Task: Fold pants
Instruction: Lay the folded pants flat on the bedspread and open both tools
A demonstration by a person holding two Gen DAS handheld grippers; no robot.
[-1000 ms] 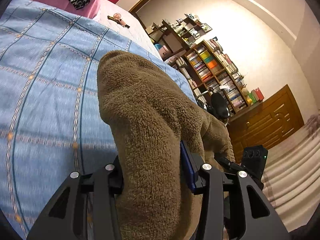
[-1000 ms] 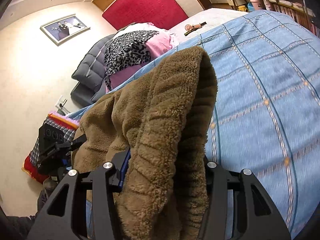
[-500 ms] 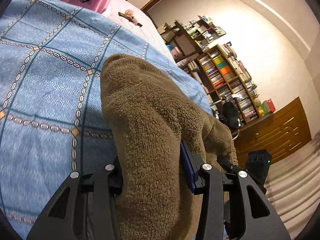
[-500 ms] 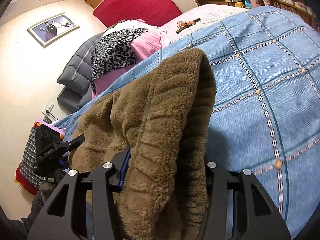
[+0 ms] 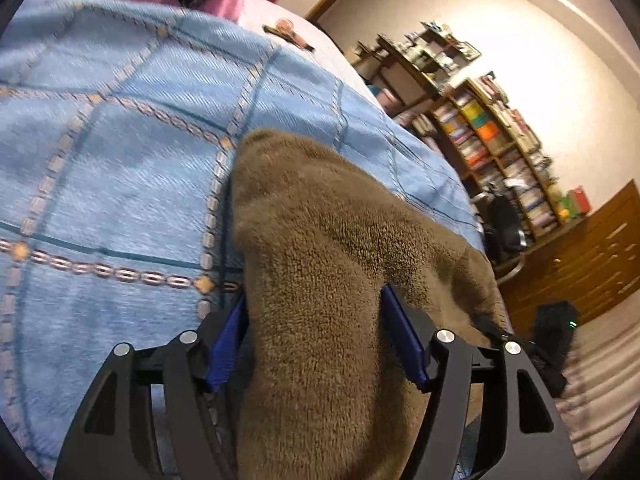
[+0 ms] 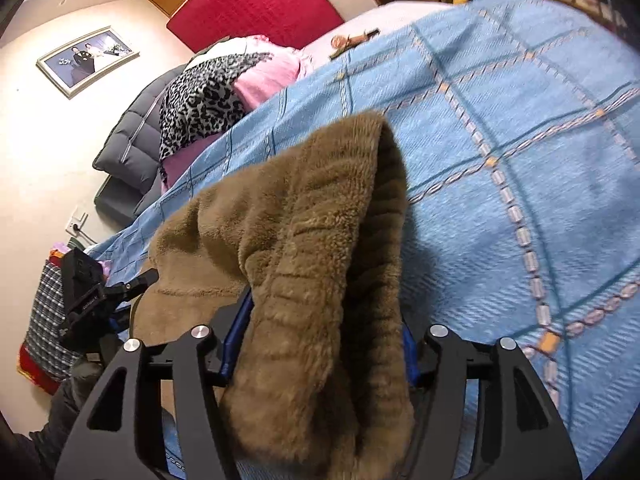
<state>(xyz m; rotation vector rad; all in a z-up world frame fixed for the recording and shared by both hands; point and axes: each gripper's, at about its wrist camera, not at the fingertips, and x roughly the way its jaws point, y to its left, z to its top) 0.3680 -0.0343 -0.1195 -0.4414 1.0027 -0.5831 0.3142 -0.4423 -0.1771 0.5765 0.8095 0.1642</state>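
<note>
Brown fleece pants (image 5: 320, 220) lie draped over the blue checked bedspread (image 5: 120, 160) and run back between the jaws of my left gripper (image 5: 314, 320). Its jaws are opening; the blue pads (image 5: 226, 344) stand off the fabric that lies between them. In the right wrist view the ribbed waistband end of the pants (image 6: 320, 200) sits between the jaws of my right gripper (image 6: 324, 328), which are opening too, with its blue pads (image 6: 236, 332) showing beside the fleece. Each view catches the other gripper at the bed's edge: the right gripper (image 5: 556, 332) and the left gripper (image 6: 88, 296).
A pink and leopard-print clothes pile (image 6: 224, 88) sits at the head of the bed, with a small handheld object (image 6: 352, 42) beyond it. Bookshelves (image 5: 492, 140), a black chair (image 5: 506, 228) and a wooden cabinet (image 5: 592, 260) stand past the bed's far side. A grey quilt (image 6: 132, 148) lies by the wall.
Both grippers came forward and down over the bedspread with the pants. Both pairs of jaws have widened, and the blue pads now show beside the fleece.
</note>
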